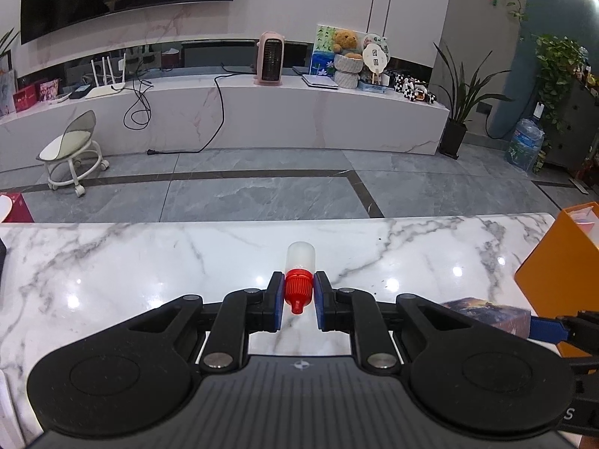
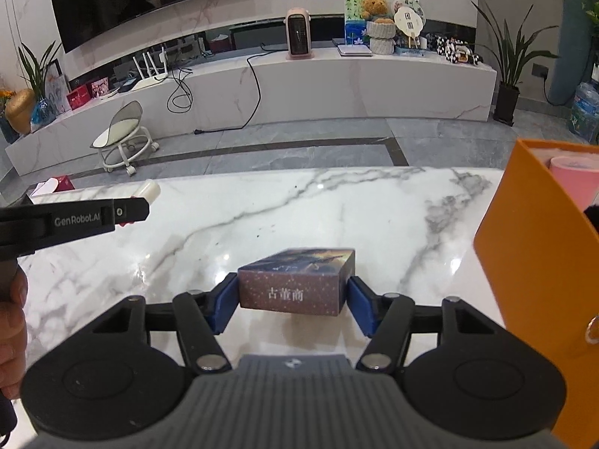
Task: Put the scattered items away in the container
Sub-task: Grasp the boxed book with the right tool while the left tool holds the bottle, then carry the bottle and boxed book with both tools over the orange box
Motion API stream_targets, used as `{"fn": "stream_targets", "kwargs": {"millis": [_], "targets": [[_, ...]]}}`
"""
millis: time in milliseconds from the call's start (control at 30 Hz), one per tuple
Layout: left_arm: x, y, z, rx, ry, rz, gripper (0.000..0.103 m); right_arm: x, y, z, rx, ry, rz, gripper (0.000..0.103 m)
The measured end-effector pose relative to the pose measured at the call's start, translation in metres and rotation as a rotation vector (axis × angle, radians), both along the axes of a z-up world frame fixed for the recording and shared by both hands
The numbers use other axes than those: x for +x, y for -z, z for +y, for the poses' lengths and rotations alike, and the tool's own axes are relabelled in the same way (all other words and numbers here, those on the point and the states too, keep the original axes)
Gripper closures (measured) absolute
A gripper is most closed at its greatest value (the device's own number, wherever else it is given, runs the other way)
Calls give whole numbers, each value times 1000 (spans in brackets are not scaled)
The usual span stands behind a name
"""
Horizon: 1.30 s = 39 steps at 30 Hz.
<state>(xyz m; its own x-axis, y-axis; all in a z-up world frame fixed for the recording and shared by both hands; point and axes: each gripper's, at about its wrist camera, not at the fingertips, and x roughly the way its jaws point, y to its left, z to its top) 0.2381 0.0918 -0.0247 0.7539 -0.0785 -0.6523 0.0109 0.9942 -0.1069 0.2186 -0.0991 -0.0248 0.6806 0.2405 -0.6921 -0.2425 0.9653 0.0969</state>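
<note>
The left gripper [image 1: 298,301] clenches the bottle [image 1: 299,275] by its red cap, pads pressed on both sides, clear body pointing away toward 12 o'clock over the marble table [image 1: 149,262]. The right gripper [image 2: 292,305] brackets the box [image 2: 297,280]; its left pad touches the box, but its right pad seems a hair off, so I cannot tell whether the grasp is firm. The orange container [image 2: 535,262] stands at 3 o'clock of the box, near it, with something pink already inside.

The risks, as I judge them: the ribbed cap tapers toward its nozzle, so the bottle could squirt out of the pads or droop on lifting. The box, held low near its front end, may tilt forward. The container wall is tall and close; a swing from either side could knock it or catch the rim. Both grippers heading to one opening could collide.
</note>
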Motion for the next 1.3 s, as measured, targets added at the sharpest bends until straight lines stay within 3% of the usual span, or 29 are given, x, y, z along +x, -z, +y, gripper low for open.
{"fn": "stream_targets", "kwargs": {"millis": [667,900,1300], "targets": [[-26,-34,-35,43,45,-31,84,-16,-53,-47,49,31,-86,41],[-36,-55,-62,83,103,-59,84,-22,-73,-68,84,55,-118,41],[-41,-92,-116,78,175,-108,84,-36,-116,-122,151,143,-201,41]]}}
